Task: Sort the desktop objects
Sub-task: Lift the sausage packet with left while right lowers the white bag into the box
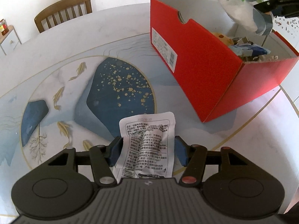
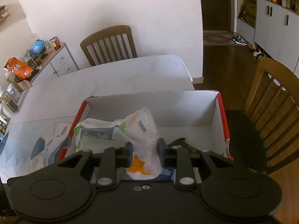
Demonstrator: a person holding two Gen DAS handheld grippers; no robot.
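Observation:
A white snack packet [image 1: 149, 130] with black print lies on the patterned table [image 1: 56, 65], buckled down its middle. My left gripper [image 1: 147, 145] is shut on it, a blue pad pressing each side edge. To the right stands the open red box [image 1: 196, 56] with wrappers inside. Above its far end my right gripper [image 1: 269, 9] holds a white plastic bag [image 1: 237, 9]. In the right wrist view the right gripper [image 2: 144, 149] is shut on that bag [image 2: 143, 130], which has an orange mark, over the box [image 2: 221, 115]. A wipes pack [image 2: 97, 134] hangs beside it.
A dark serrated object [image 2: 179, 143] lies in the box near my right finger. Wooden chairs stand at the table's far side [image 2: 110, 43] and right side [image 2: 271, 102]. A white cabinet [image 2: 56, 59] with clutter on top is at the far left.

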